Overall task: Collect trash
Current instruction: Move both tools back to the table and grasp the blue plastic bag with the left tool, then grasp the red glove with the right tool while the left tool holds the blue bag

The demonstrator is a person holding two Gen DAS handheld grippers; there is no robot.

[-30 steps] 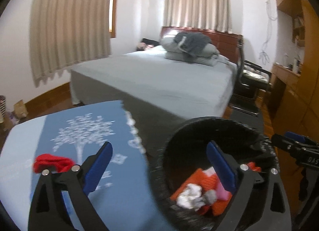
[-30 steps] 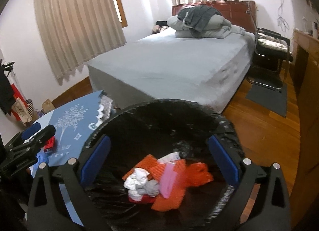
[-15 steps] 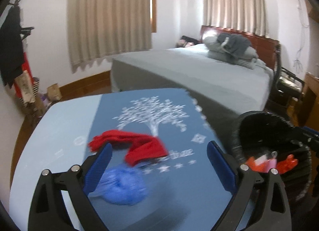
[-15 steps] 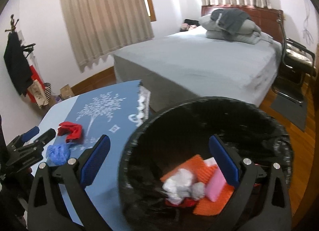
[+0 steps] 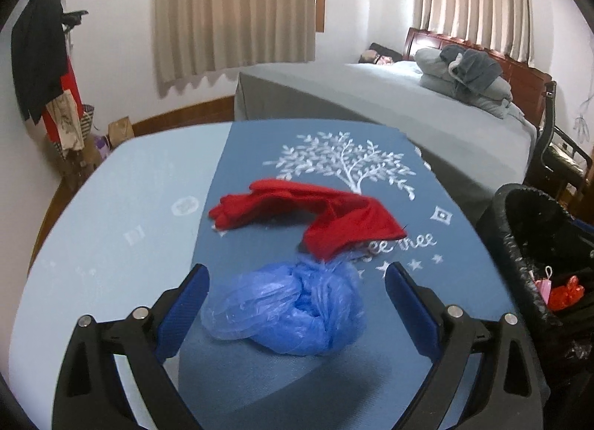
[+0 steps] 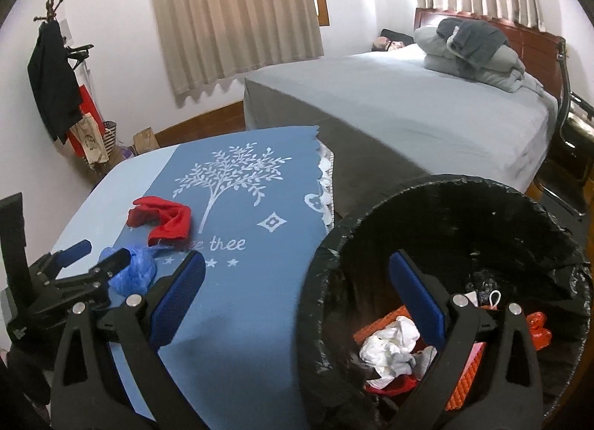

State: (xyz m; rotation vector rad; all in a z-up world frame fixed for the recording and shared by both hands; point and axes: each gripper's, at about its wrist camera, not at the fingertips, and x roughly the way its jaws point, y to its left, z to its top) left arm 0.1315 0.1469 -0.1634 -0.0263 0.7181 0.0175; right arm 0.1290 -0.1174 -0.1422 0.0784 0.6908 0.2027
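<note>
A crumpled blue plastic bag lies on the blue tablecloth, right between the spread fingers of my open left gripper. Just beyond it rests a red cloth. From the right wrist view the same bag and red cloth sit at the left, with the left gripper around the bag. My right gripper is open and empty, straddling the rim of a black-lined trash bin that holds white, orange and pink waste.
The bin stands against the table's right edge. A grey bed with folded bedding lies behind the table, a chair is at the far right, and a coat rack with bags stands by the left wall.
My left gripper swung left from over the bin to the table and closed in around the blue bag. The right gripper turned left, so the bin now sits lower right in its view.
</note>
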